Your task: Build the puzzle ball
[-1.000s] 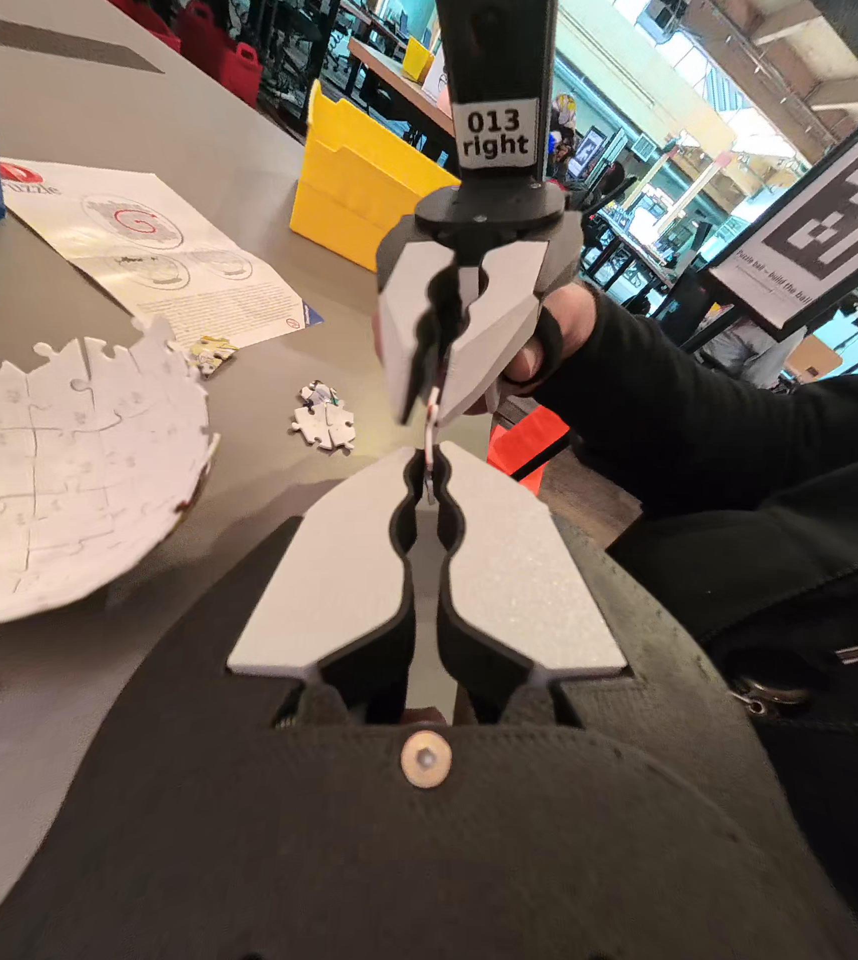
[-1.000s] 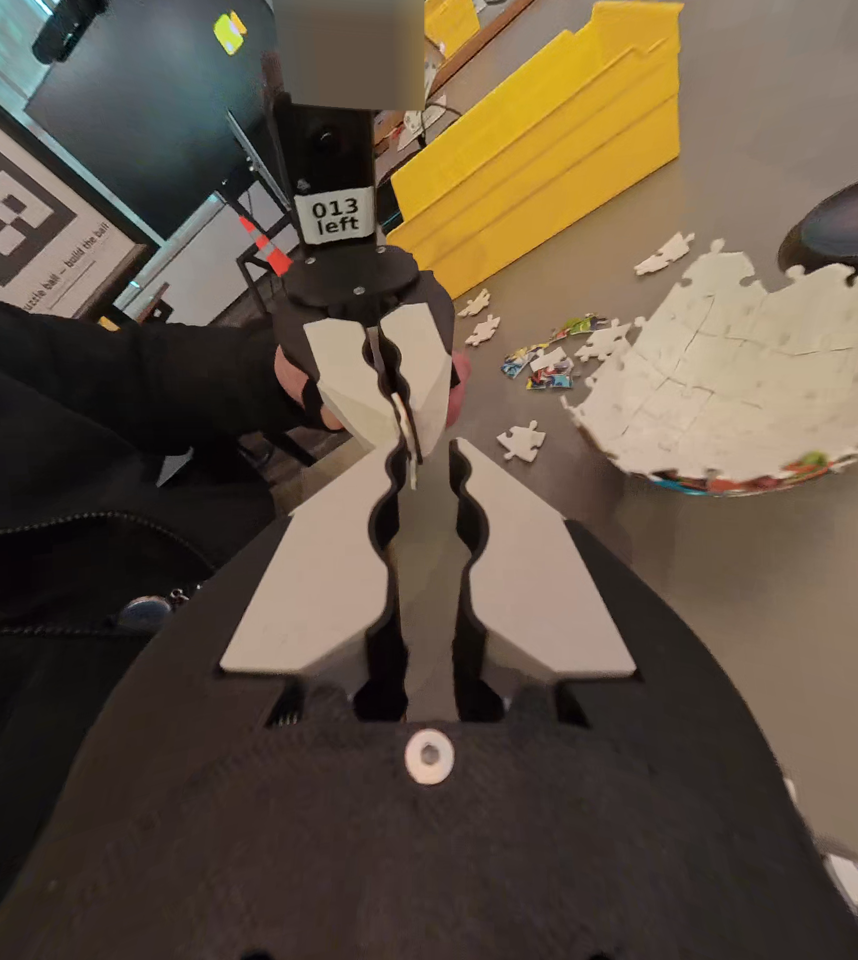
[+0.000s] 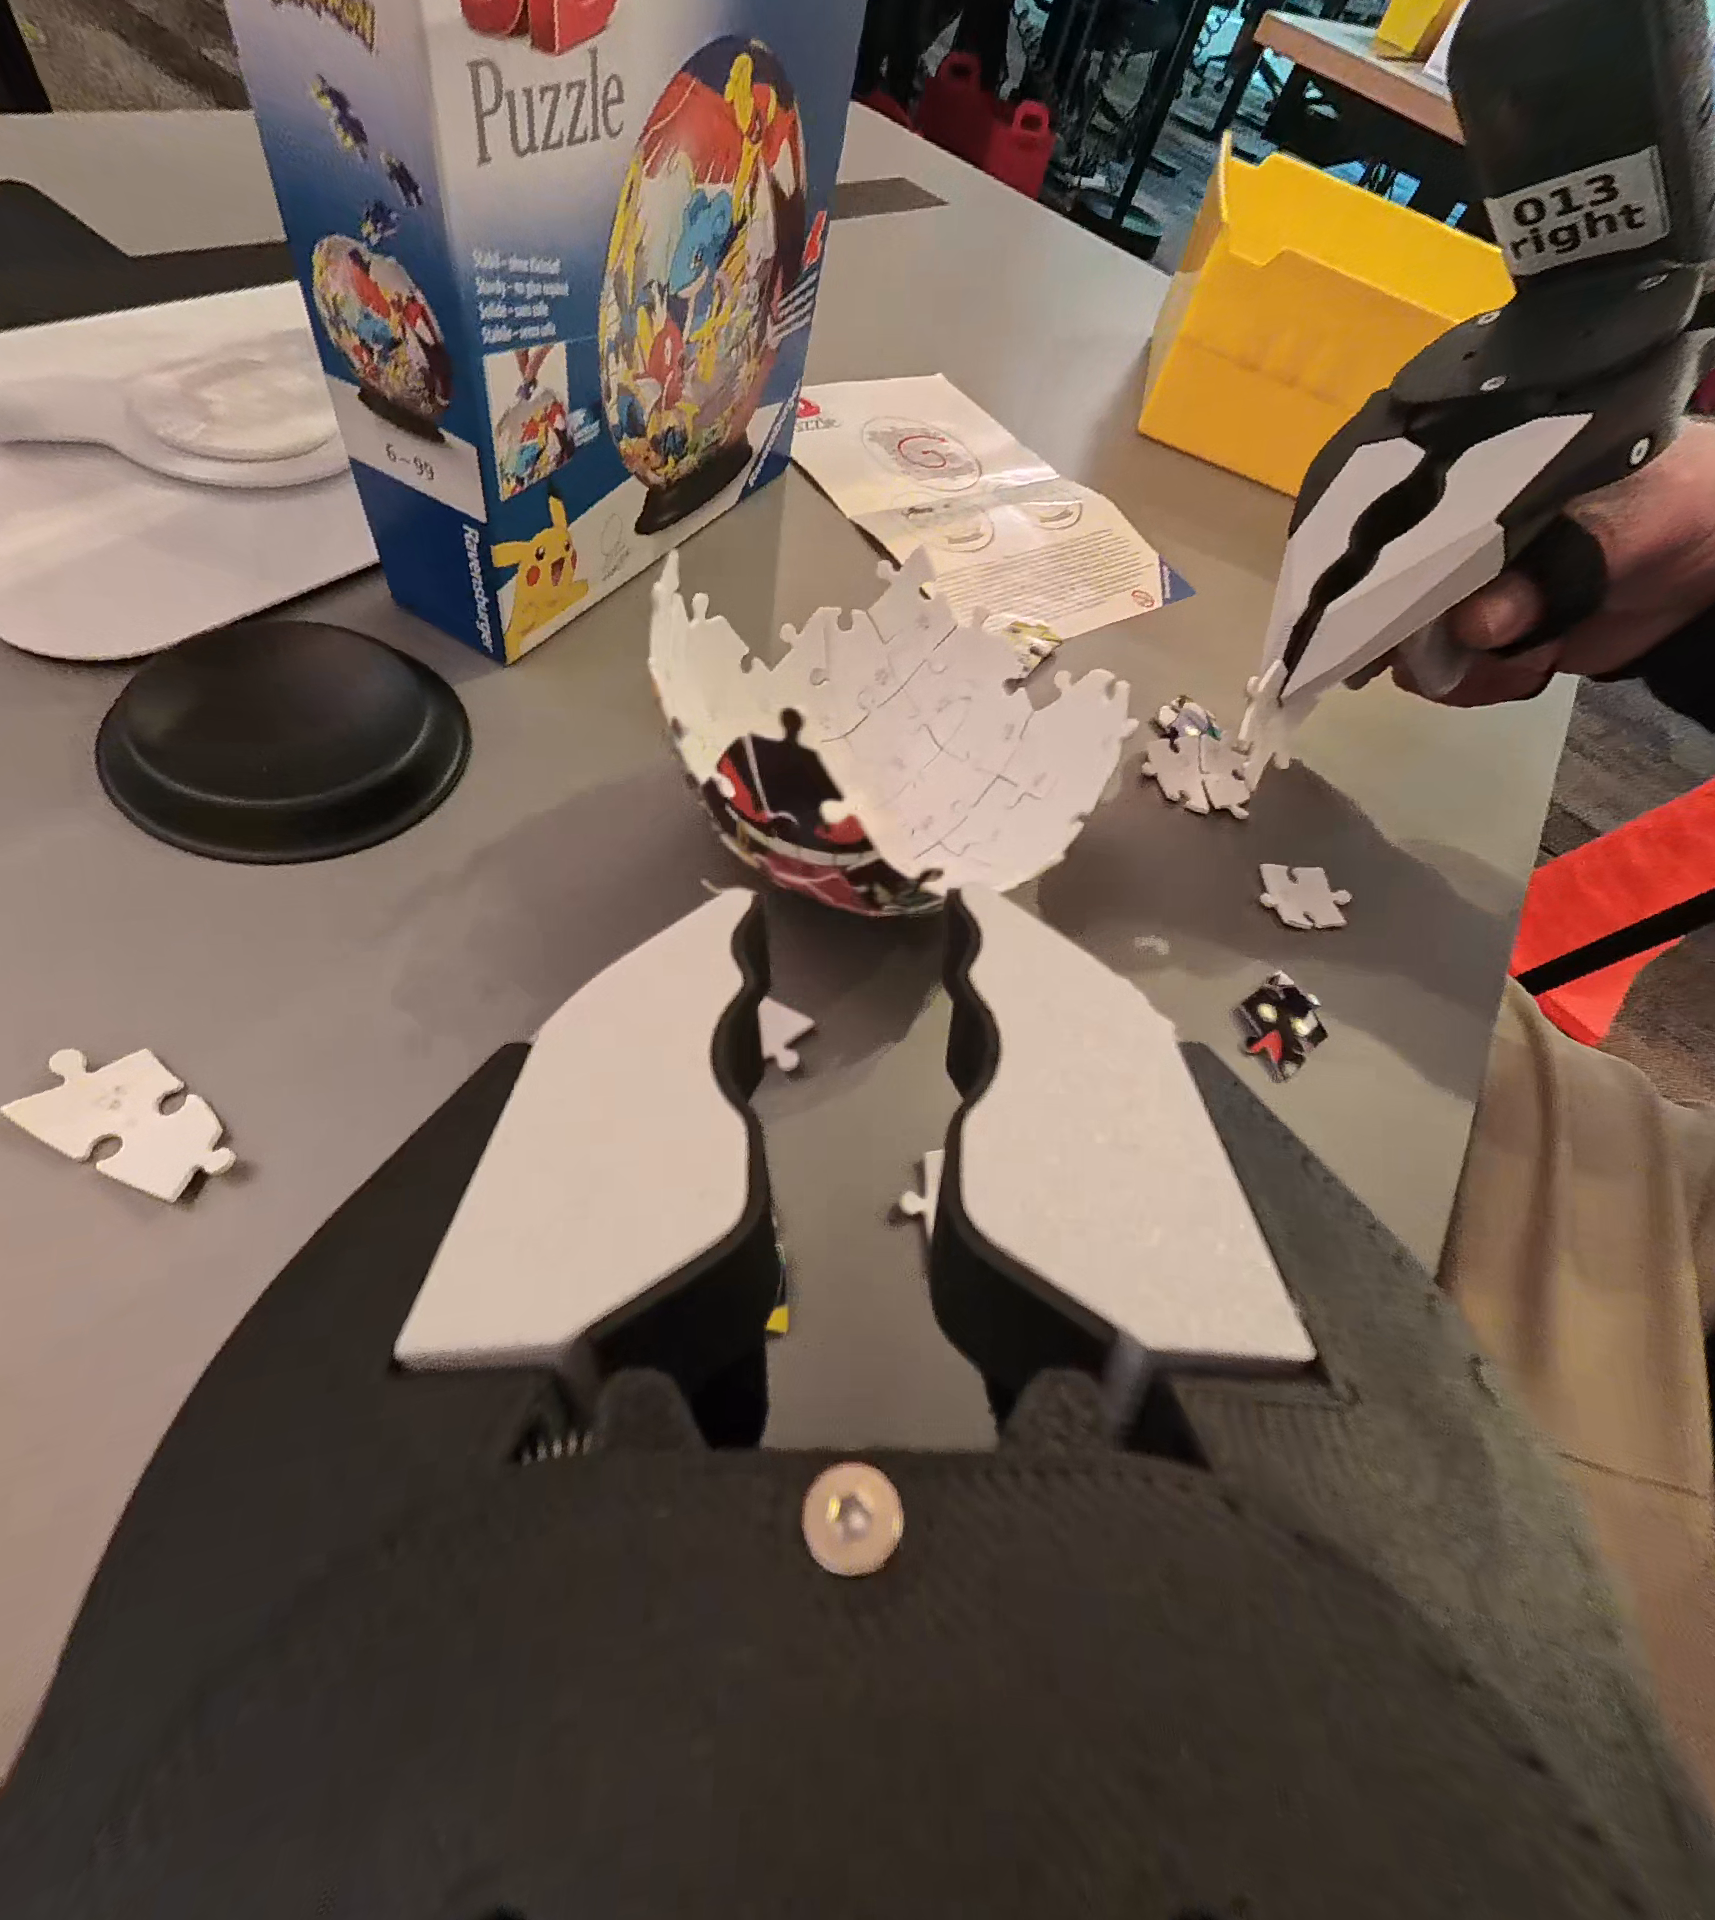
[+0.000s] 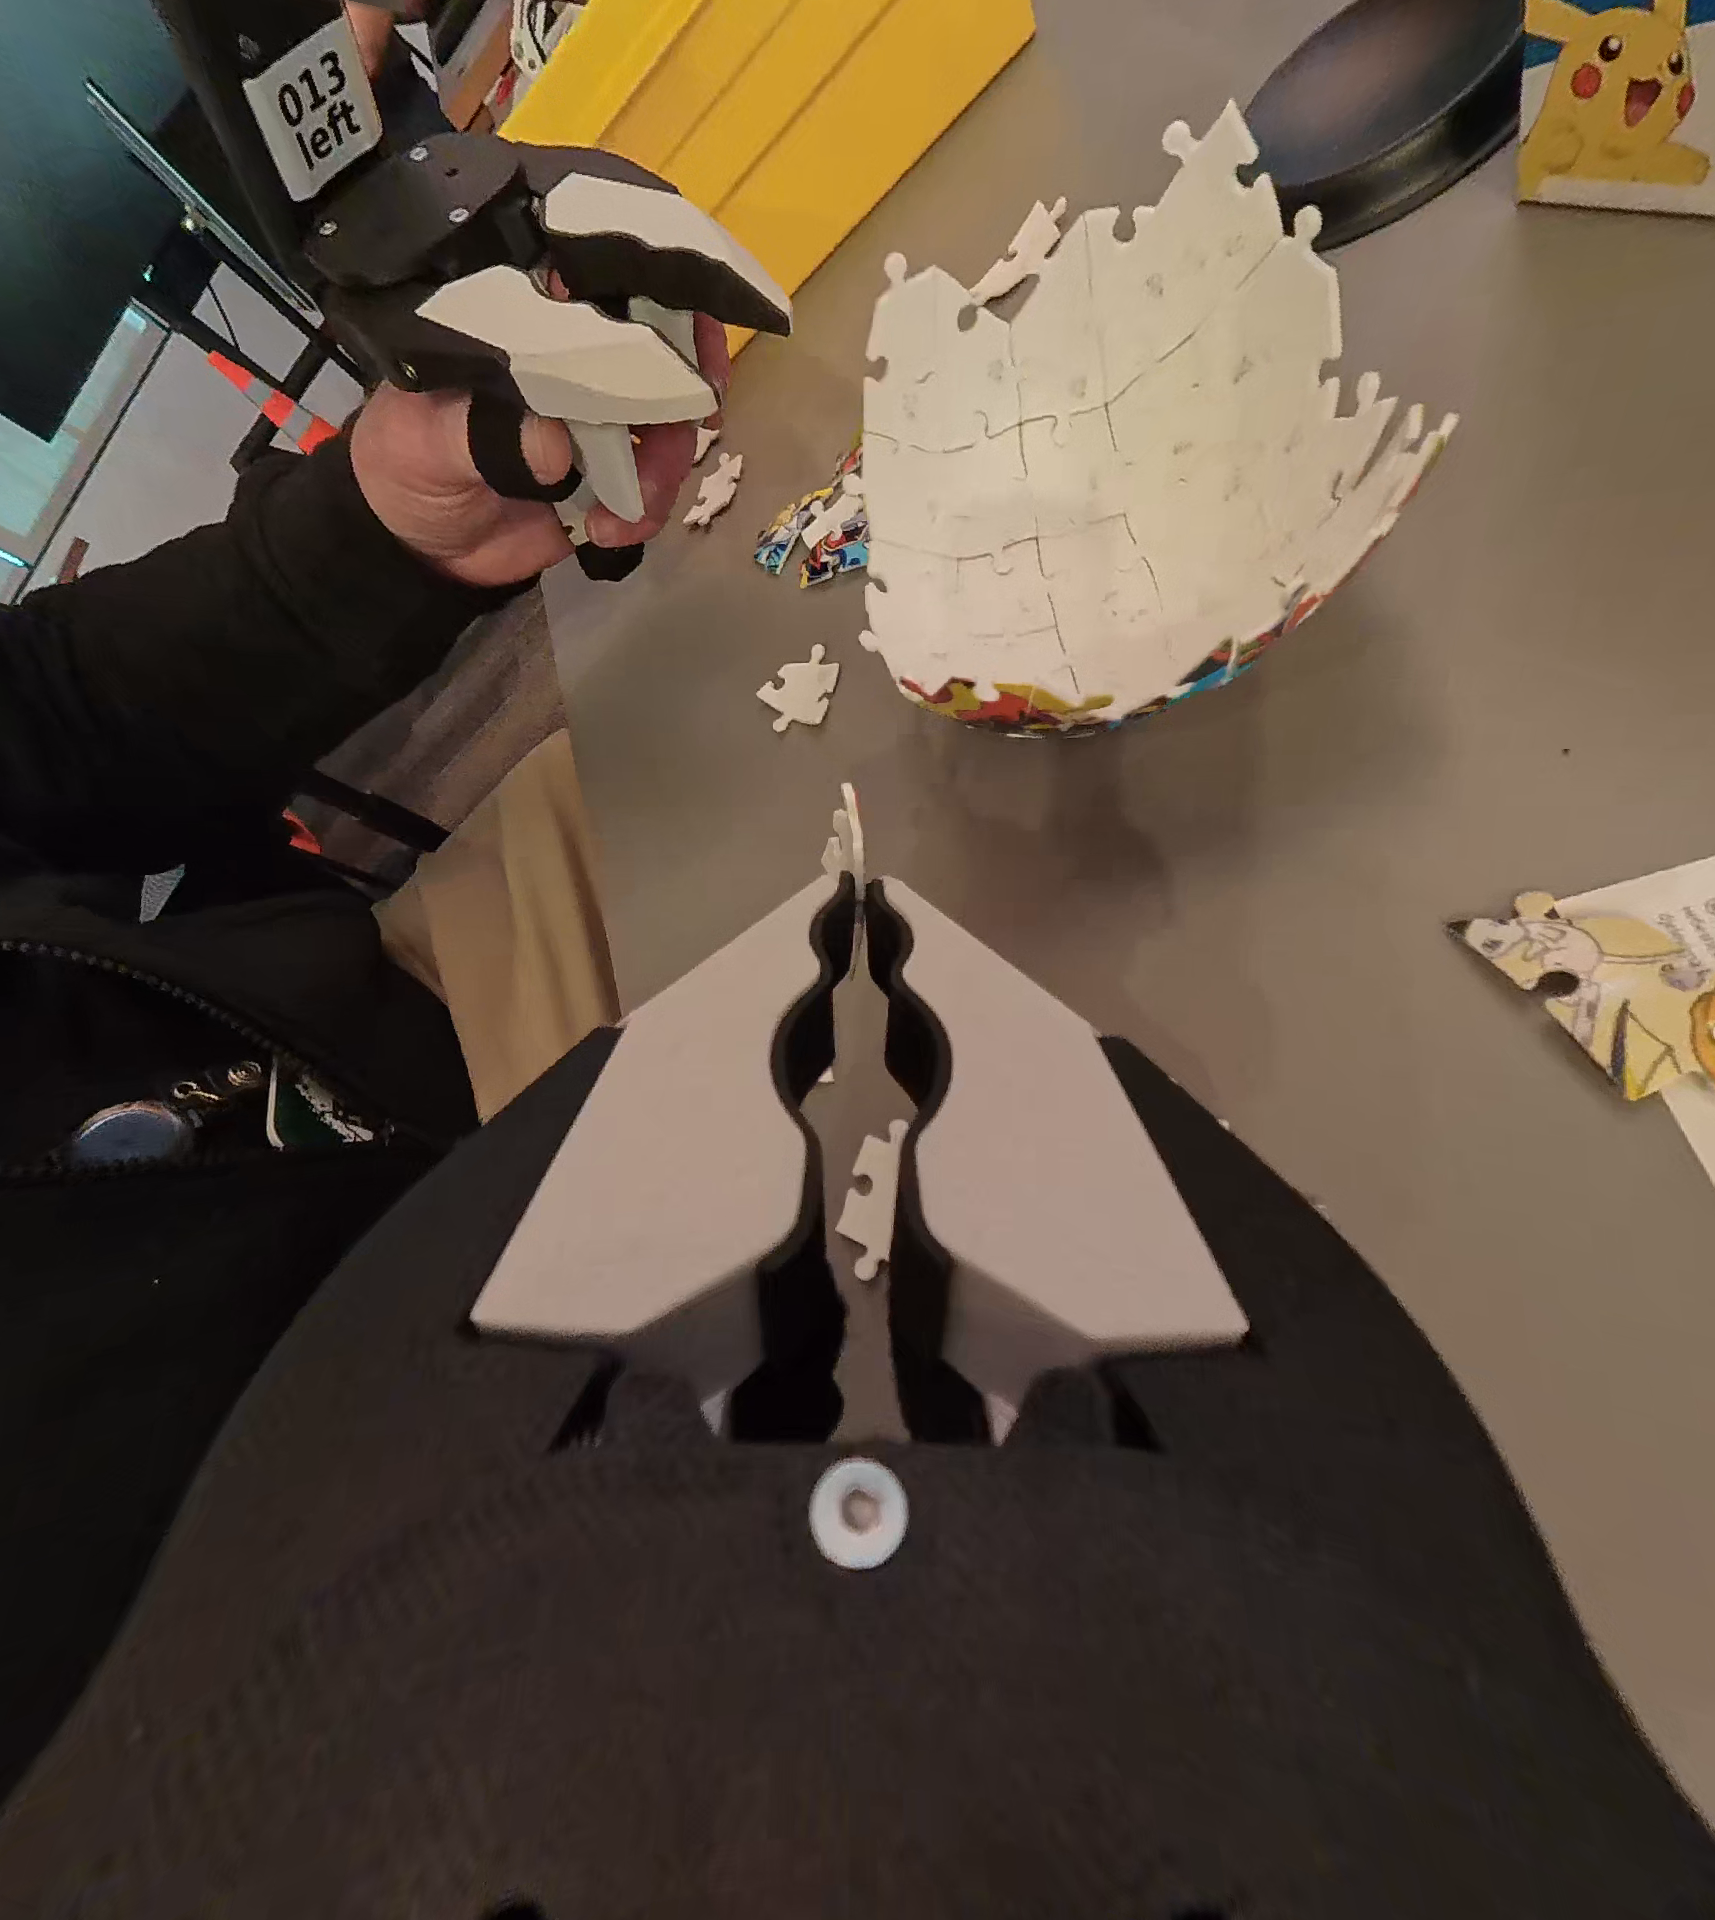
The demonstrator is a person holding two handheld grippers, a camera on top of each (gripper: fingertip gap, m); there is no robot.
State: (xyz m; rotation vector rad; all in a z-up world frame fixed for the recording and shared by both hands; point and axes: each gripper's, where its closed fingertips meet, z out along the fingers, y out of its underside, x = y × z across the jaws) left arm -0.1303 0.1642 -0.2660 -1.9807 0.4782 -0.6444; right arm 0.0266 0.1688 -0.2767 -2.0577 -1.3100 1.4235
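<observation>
The half-built puzzle ball point(image 3: 936, 748), a white bowl-shaped shell with a coloured outside, rests on the grey table point(image 3: 417, 935). It also shows in the right wrist view point(image 4: 1092, 499). My left gripper point(image 3: 853, 904) is open and empty, its tips just short of the shell's base. My right gripper point(image 4: 861, 888) is shut on a white puzzle piece point(image 4: 848, 831) held on edge at its tips, right of the shell. In the left wrist view the right gripper point(image 3: 1274, 686) holds that piece point(image 3: 1260, 717) above a small pile of pieces point(image 3: 1196, 774). The left gripper point(image 4: 749, 358) shows open in the right wrist view.
The puzzle box point(image 3: 541, 312) and black round stand point(image 3: 281, 738) stand behind and left of the shell. A yellow bin point(image 3: 1300, 332) and instruction sheet point(image 3: 988, 499) lie at the back right. Loose pieces point(image 3: 120, 1122) point(image 3: 1300, 894) point(image 3: 1279, 1023) lie around. The table edge is at the right. The grippers' ends are close to 15 cm from one another.
The grippers were tip to tip with the left shut on the piece. Now the right holds the piece, the left has opened, and both have swung apart over the table toward the shell.
</observation>
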